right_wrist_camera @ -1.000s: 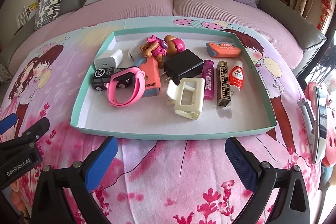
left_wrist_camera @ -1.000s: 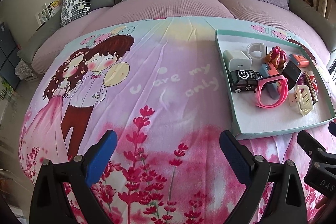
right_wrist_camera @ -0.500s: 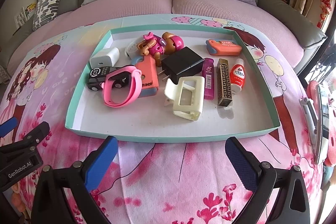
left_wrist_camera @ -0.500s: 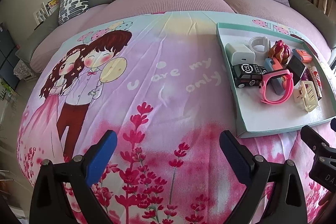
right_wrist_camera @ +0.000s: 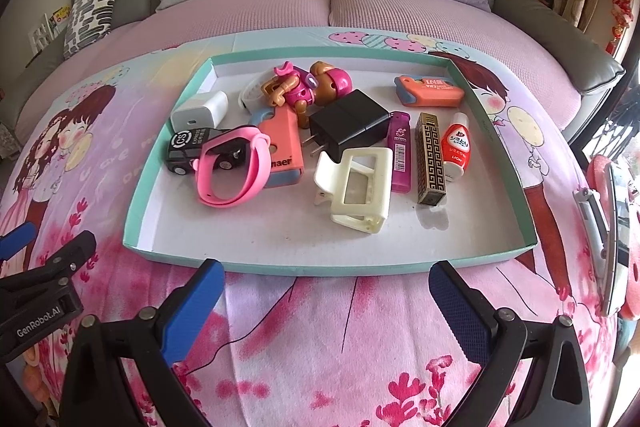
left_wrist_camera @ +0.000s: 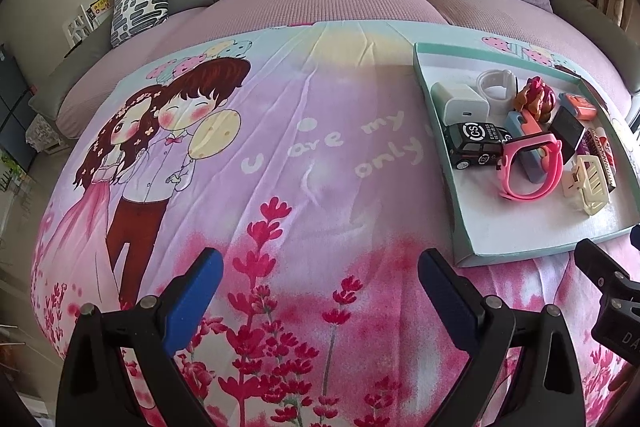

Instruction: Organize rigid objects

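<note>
White ring (right_wrist_camera: pixel 251 95) mostly hidden behind toy figure (right_wrist_camera: pixel 304 87). Toy car (right_wrist_camera: pixel 188 147) partly covered by pink band (right_wrist_camera: pixel 232 171). Right-edge object (right_wrist_camera: pixel 612 239) cut off, unidentifiable.

A shallow cardboard tray (right_wrist_camera: pixel 496 259) is showing a teal rim and a white floor. On it, a soft pink wristband (right_wrist_camera: pixel 232 169) is lying against a glossy black toy car (right_wrist_camera: pixel 182 147); a cream plastic hair claw (right_wrist_camera: pixel 356 189) is sitting beside a magenta lighter (right_wrist_camera: pixel 400 155) and a gold-and-black key-patterned case (right_wrist_camera: pixel 430 159). Underneath, a pink and lilac printed bedspread (left_wrist_camera: pixel 320 155) is displaying a cartoon couple and crimson flowers.
</note>
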Available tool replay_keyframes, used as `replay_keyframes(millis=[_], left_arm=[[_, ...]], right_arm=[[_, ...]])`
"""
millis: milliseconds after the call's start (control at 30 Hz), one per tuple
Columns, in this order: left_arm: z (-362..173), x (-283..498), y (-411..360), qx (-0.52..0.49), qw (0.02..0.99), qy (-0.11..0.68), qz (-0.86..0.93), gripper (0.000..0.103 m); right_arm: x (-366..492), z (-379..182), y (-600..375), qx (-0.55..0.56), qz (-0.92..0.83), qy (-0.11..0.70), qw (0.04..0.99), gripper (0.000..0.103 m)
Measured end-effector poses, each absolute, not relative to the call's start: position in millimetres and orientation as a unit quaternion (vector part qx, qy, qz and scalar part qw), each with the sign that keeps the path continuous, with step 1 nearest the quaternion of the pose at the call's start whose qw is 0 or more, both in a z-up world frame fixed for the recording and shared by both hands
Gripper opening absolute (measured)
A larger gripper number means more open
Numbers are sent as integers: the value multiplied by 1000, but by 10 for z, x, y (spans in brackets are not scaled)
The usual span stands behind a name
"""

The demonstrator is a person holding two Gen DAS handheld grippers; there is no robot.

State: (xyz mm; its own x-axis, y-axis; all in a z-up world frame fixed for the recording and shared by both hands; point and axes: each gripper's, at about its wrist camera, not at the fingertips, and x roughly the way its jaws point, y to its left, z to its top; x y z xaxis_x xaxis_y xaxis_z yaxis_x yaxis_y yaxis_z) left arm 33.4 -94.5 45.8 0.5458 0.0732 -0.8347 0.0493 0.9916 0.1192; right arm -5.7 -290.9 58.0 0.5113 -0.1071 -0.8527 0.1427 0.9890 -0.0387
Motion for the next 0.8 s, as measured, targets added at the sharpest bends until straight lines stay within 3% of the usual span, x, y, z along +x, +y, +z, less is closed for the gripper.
replay_keyframes(millis=[800], left_arm=[[459,338,-924,53,882,468,-1,98]], right_arm=[[-42,576,-2951,28,-69,485,871,103]])
